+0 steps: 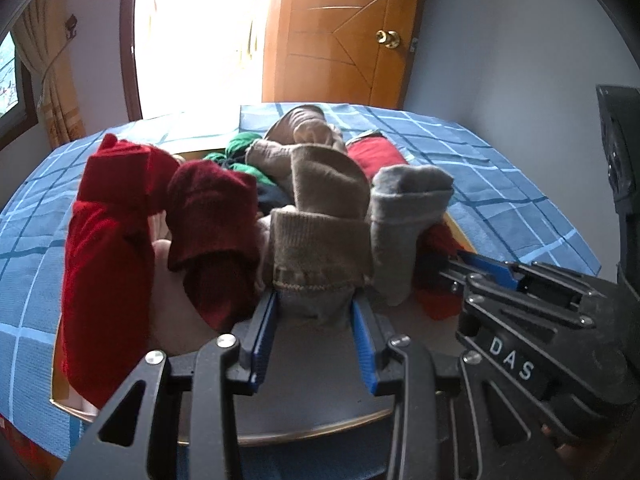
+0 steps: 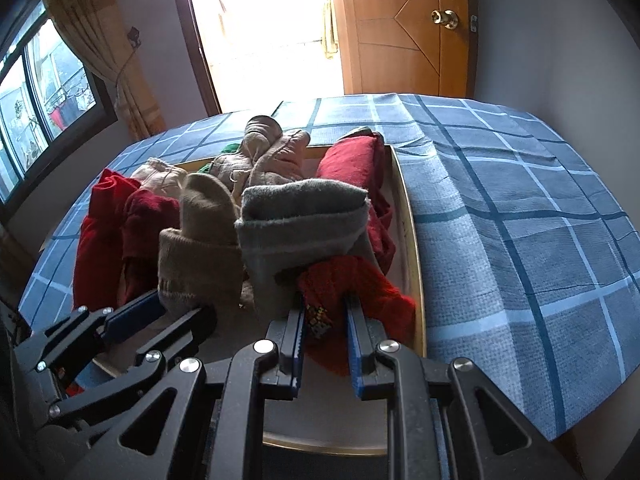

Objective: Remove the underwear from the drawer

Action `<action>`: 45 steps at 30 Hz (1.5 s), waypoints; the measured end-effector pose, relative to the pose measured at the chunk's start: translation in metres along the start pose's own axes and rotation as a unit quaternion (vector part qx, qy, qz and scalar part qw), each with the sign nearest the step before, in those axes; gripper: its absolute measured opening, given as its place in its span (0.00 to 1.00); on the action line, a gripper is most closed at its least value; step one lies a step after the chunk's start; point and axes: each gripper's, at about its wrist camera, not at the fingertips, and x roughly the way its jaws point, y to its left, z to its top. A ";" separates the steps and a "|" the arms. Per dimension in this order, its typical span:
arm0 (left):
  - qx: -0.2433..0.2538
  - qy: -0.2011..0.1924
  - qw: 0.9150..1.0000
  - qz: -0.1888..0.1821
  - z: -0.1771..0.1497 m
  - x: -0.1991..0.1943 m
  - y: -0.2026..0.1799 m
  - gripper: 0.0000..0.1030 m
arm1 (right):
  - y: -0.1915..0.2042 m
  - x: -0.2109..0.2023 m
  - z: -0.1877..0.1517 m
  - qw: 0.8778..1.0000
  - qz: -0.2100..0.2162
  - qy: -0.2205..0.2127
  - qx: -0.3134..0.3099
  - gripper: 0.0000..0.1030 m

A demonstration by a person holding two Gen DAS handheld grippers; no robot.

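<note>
Left fingers (image 1: pixel 276 312) clamp a brown sock (image 1: pixel 320 256); right fingers (image 2: pixel 356 344) clamp red cloth (image 2: pixel 352 284) in the drawer (image 2: pixel 412 240).

Bed under a blue checked cotton bedspread (image 2: pixel 520 208); directly on it, a shallow pale wooden drawer (image 2: pixel 414 248), heaped with folded red, brown and grey garments (image 2: pixel 304 216)

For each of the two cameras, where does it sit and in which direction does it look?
Left wrist: sits behind the left gripper, facing the drawer; fingers grip a brown garment; right gripper shows.
Right wrist: behind the right gripper, pinching a red garment; left gripper shows.
Shared: drawer, checked bedcover, door.
</note>
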 end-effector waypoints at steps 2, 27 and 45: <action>-0.002 0.000 1.000 0.002 -0.002 0.002 0.001 0.34 | 0.001 0.005 0.001 1.000 -0.005 -0.001 -0.002 0.20; -0.048 -0.044 0.996 0.057 -0.032 -0.057 0.017 0.99 | 0.019 -0.034 -0.019 0.998 0.056 -0.039 0.002 0.67; -0.023 -0.103 0.989 0.107 -0.051 -0.115 0.009 0.99 | 0.028 -0.098 -0.045 0.991 0.055 -0.120 0.017 0.67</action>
